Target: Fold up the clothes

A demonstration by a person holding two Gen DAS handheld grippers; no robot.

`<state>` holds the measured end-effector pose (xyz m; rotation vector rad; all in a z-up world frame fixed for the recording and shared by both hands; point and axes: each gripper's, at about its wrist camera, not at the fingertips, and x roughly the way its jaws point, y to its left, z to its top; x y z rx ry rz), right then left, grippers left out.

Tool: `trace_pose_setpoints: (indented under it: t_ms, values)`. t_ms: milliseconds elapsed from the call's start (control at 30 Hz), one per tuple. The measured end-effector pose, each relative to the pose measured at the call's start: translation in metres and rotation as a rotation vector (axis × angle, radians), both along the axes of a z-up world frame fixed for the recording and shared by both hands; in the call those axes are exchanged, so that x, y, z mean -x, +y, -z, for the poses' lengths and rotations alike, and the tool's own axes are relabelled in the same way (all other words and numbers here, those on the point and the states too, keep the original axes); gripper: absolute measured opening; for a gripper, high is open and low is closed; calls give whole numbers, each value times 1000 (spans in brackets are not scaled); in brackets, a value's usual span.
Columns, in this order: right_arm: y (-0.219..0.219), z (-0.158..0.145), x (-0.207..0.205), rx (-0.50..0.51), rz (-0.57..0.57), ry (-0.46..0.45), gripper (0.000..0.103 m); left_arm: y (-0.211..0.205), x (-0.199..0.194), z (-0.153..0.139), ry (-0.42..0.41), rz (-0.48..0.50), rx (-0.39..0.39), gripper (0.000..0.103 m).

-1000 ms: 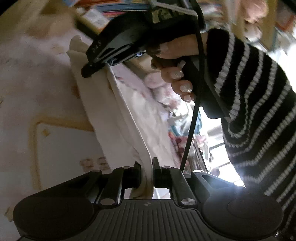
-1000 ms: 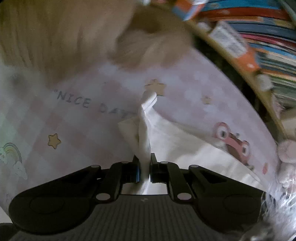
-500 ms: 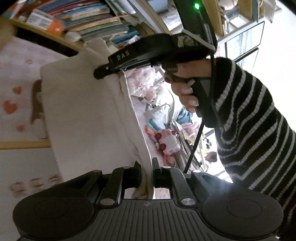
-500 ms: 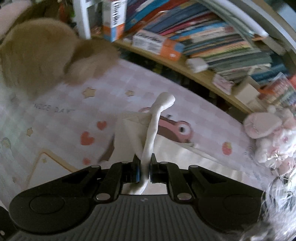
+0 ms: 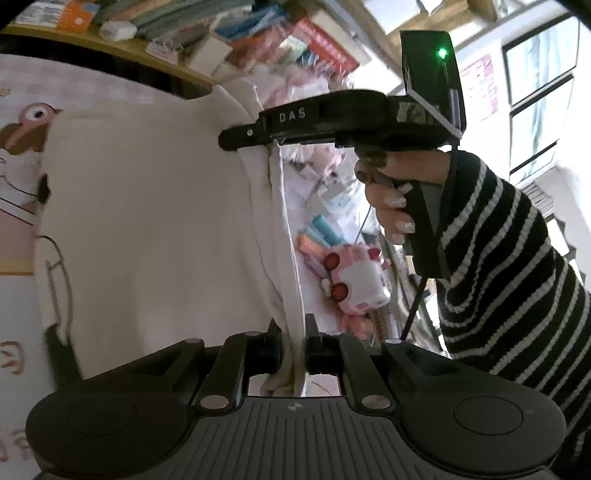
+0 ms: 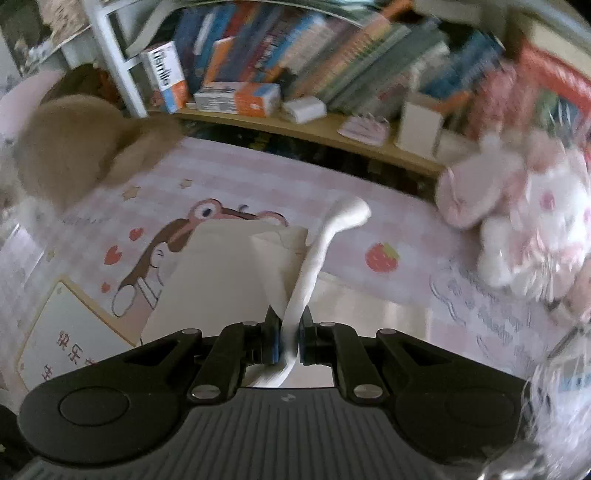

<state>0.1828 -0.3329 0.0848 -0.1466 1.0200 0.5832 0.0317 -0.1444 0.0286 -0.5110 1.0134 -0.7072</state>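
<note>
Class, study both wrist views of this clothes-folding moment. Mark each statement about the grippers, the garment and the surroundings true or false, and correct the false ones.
1. Both grippers are clamped on the cream garment. True.
2. The left gripper has open, empty jaws. False: shut on the cloth.
3. A hand in a striped sleeve holds the right gripper. True.
4. The garment is dark blue. False: cream.
5. Books line a shelf behind the bed. True.

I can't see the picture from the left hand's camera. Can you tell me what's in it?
The left gripper pinches the edge of a cream cloth that hangs stretched across to the right gripper, held by a hand in a striped sleeve. Behind are a pink cartoon blanket, books and plush toys.
</note>
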Motion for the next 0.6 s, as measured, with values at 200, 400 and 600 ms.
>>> trace_pose_setpoints:
  t_ms: [200, 400, 600]
  values:
    - [-40, 34, -12, -33, 87, 89, 9, -37, -10, 20, 38, 27, -66, 9]
    - [-61, 66, -21, -57, 153, 166, 9, -55, -10, 35, 78, 36, -115, 9]
    - [-69, 71, -26, -106, 159, 194, 9, -54, -6, 28, 50, 39, -138, 9]
